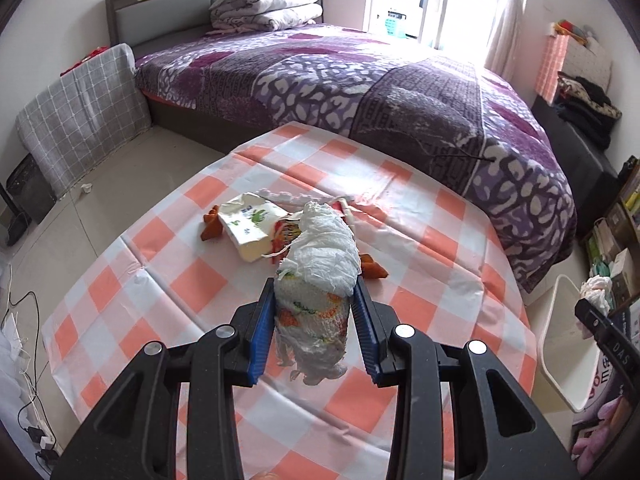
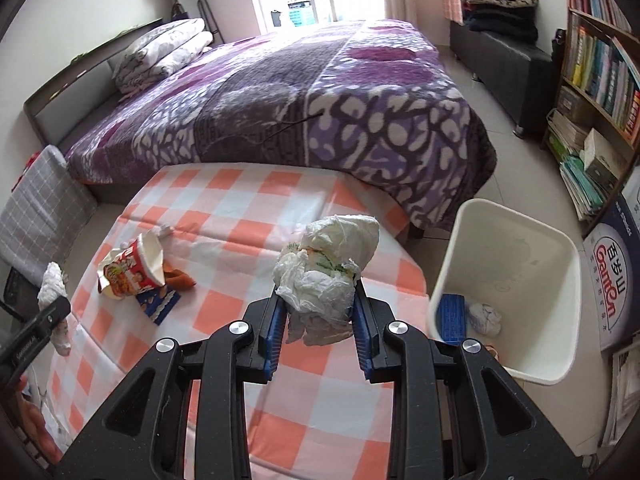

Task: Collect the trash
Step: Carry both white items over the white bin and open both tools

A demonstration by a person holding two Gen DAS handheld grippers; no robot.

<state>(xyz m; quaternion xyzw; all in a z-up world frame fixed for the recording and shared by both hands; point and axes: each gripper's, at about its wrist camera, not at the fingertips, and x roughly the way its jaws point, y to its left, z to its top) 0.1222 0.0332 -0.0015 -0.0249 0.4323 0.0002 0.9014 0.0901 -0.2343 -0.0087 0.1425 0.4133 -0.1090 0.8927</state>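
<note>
My left gripper [image 1: 314,308] is shut on a crumpled white paper towel wad [image 1: 320,264] with an orange and green print, held above the checked tablecloth [image 1: 160,280]. My right gripper [image 2: 318,312] is shut on a second crumpled white wad [image 2: 328,272], held above the table near its right edge. On the table lie a crushed noodle cup [image 2: 132,268], a blue wrapper [image 2: 158,302], orange peel pieces [image 1: 374,270] and a white strip [image 1: 288,198]. The white trash bin [image 2: 516,368] stands on the floor right of the table and holds a blue pack and a paper ball.
A bed with a purple blanket [image 2: 320,100] runs close behind the table. A bookshelf [image 2: 600,80] and a dark bench with clothes [image 2: 504,48] stand at the right. A grey checked cushion [image 1: 80,120] leans at the left. Cables lie on the floor [image 1: 24,360].
</note>
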